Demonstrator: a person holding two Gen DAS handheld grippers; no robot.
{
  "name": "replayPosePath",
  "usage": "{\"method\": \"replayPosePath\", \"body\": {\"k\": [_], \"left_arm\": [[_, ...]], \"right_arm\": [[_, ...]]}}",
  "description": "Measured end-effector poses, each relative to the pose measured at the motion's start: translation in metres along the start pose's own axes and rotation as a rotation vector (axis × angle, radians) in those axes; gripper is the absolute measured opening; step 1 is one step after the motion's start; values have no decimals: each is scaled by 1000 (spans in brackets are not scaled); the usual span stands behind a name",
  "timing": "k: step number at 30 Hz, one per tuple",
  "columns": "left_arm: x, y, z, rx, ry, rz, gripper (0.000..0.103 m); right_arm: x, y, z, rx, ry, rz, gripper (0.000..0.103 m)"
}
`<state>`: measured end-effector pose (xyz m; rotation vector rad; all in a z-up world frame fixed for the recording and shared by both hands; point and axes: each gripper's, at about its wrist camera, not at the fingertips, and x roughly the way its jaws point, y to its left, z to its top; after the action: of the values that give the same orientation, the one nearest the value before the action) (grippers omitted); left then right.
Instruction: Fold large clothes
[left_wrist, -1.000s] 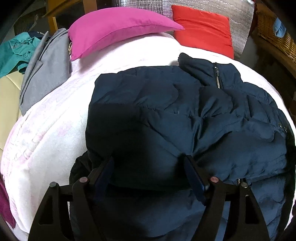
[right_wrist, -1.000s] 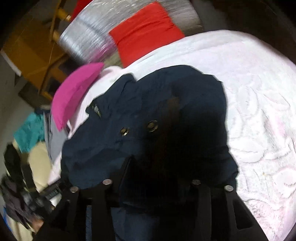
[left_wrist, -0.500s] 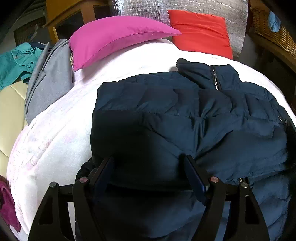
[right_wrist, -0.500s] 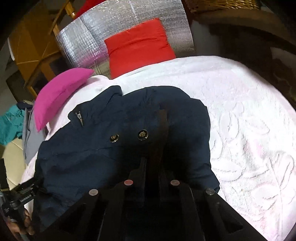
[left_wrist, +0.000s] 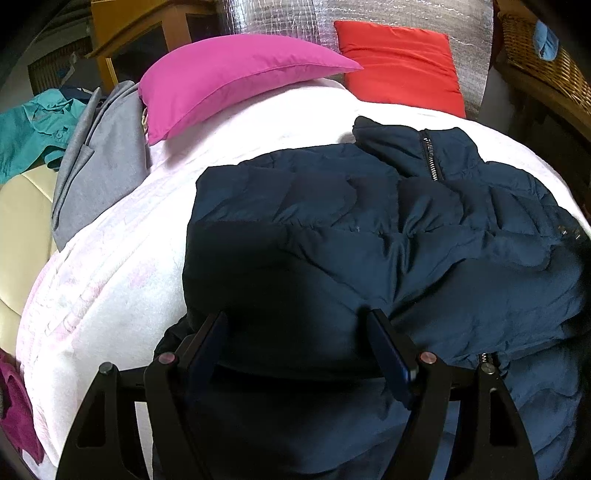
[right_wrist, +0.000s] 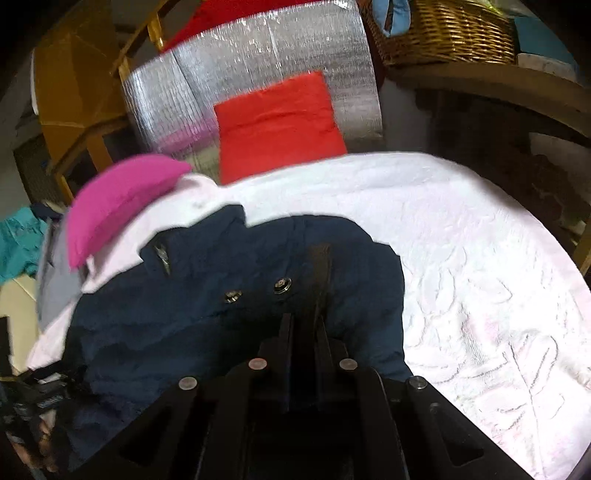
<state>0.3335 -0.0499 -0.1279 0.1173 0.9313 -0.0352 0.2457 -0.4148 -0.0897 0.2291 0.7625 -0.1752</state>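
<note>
Navy jacket (left_wrist: 369, 236) spread on the white bed cover (left_wrist: 110, 280), collar and zip up at 12 o'clock toward the red cushion (left_wrist: 400, 66), pink pillow (left_wrist: 229, 74) off at 10 o'clock. Already doubled over once, by the look of the layered hem near the bottom.

Left tongs (left_wrist: 299, 350) spread wide, straddling a thick puffy fold at the near edge; fabric bulging between the fingers, pads apparently against it, though a true clamp not certain from this view. Right tongs (right_wrist: 304, 332) just closed down, jaws all but shut, a thin ridge of dark fabric seemingly pinched between them just below the two snaps (right_wrist: 282, 285); hard to confirm in the shadow.

Step in hand, likely: securing both near corners before carrying them toward the collar.

To do it well:
- Confirm the right pinch has caught every layer, not just the shell.
- Lift both sides together, level, to keep the fold line straight.
- Carry toward 12 o'clock, low over the padding, so trapped air does not spring the fold back.
- Land hem short of the collar, press flat, then release.
</note>
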Motion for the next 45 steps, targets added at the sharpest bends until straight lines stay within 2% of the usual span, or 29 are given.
{"method": "replayPosePath", "body": {"k": [3, 7, 18, 27, 30, 33, 36, 40, 42, 45], "left_arm": [[-1, 0, -1, 4, -4, -2, 78], [1, -1, -1, 11, 1, 1, 78], [4, -2, -2, 18, 6, 3, 78], [11, -3, -4, 38, 12, 15, 83], [14, -3, -3, 40, 26, 9, 84], [12, 6, 3, 6, 39, -23, 84], [1, 23, 10, -58, 2, -29, 84], [-5, 53, 15, -154, -29, -6, 84], [1, 64, 15, -180, -10, 21, 84], [13, 74, 12, -189, 30, 65, 84]], "right_arm": [[28, -1, -9, -25, 102, -36, 9], [32, 0, -9, -29, 117, -42, 9], [33, -8, -11, 4, 135, 7, 9], [33, -12, -12, 20, 135, 24, 9], [31, -15, -12, 42, 138, 44, 12], [27, -22, -11, 91, 167, 80, 14], [19, -34, -6, 166, 205, 133, 20], [-6, -48, 2, 222, 151, 156, 22], [-20, -49, 5, 233, 97, 191, 23], [-30, -34, 6, 183, 56, 253, 23]]}}
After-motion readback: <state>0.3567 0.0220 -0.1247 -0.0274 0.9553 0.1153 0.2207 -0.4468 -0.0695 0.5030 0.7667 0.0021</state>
